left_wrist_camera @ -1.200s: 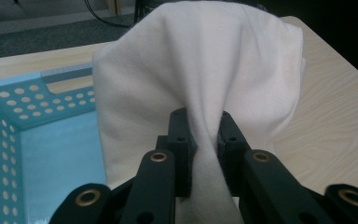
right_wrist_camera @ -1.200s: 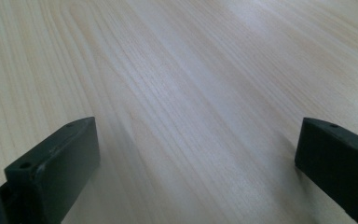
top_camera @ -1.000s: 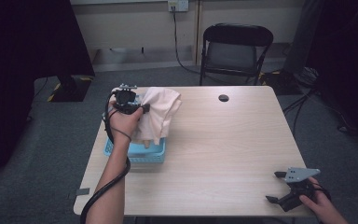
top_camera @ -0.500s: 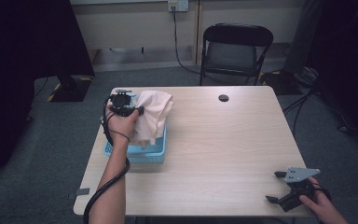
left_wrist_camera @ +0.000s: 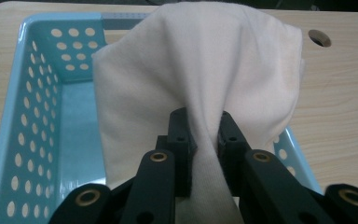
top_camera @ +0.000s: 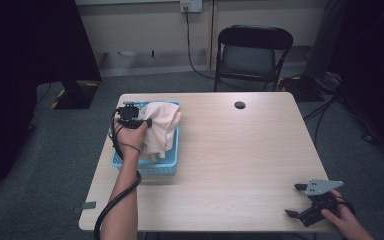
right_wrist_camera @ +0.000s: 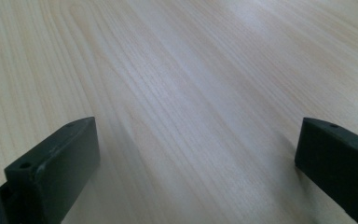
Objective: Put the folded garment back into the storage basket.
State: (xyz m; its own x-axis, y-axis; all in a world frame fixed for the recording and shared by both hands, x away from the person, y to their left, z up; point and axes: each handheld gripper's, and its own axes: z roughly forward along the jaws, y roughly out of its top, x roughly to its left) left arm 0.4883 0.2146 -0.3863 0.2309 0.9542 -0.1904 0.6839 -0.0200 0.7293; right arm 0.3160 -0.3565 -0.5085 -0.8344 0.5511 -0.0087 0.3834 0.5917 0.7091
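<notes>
A cream cloth (top_camera: 161,125) hangs over a light blue perforated basket (top_camera: 145,167) at the table's left side. My left gripper (top_camera: 145,121) is shut on the cloth and holds it above the basket. In the left gripper view the cloth (left_wrist_camera: 200,79) is pinched between the two black jaws of my left gripper (left_wrist_camera: 205,135), and it drapes down into the basket (left_wrist_camera: 42,121). My right gripper (top_camera: 295,200) rests at the table's near right corner, open, with bare wood between its jaws in the right gripper view (right_wrist_camera: 196,149).
The wooden table (top_camera: 240,165) has a round cable hole (top_camera: 239,105) near its far edge. A black folding chair (top_camera: 252,55) stands behind the table. A cable trails from the left gripper down along the forearm.
My left gripper has carried the cloth leftward and lowered it over the basket. The right gripper has stayed in place.
</notes>
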